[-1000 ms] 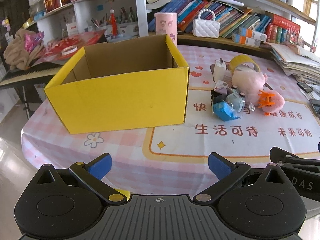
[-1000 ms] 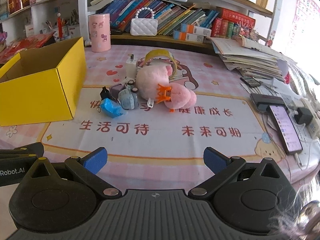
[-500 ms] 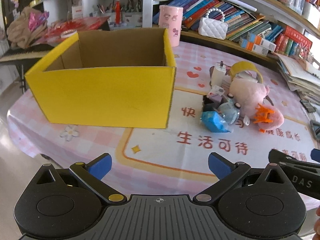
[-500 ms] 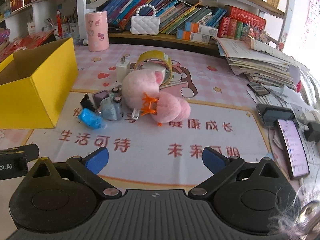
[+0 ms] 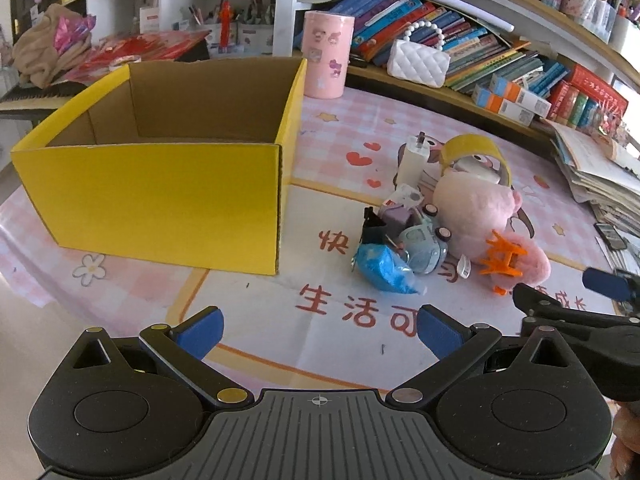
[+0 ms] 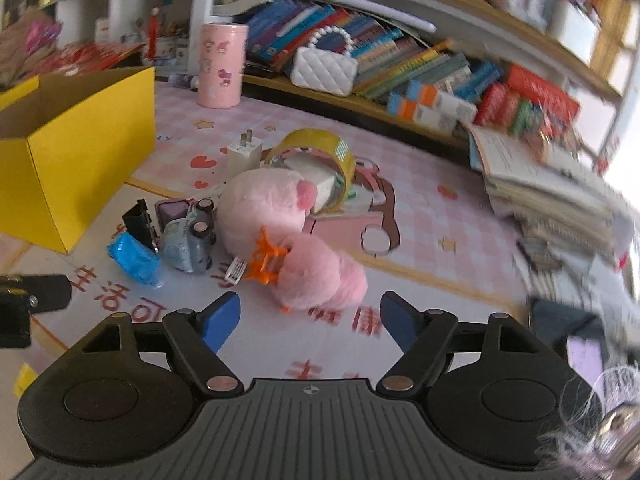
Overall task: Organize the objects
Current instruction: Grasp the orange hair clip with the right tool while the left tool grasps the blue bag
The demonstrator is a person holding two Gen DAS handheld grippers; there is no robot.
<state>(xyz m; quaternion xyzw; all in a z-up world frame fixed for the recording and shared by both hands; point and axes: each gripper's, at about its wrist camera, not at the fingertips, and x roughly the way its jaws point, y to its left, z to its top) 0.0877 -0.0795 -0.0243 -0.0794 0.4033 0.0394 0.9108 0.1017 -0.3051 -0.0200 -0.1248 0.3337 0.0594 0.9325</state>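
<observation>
My right gripper (image 6: 310, 318) hangs just short of the pink plush toy (image 6: 280, 236), jaws closing with nothing between them. My left gripper (image 5: 320, 330) stands open and empty. The yellow box (image 5: 160, 184) sits left of the plush's heap.

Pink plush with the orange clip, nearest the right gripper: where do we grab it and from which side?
Grip the pink plush across its rounded near lobe, coming from the near side, over the bare mat. The orange clip and the toy car crowd its left, and its larger lobe leans into the tape roll behind. The right gripper, jaws closing with nothing between them, already faces that lobe.
</observation>
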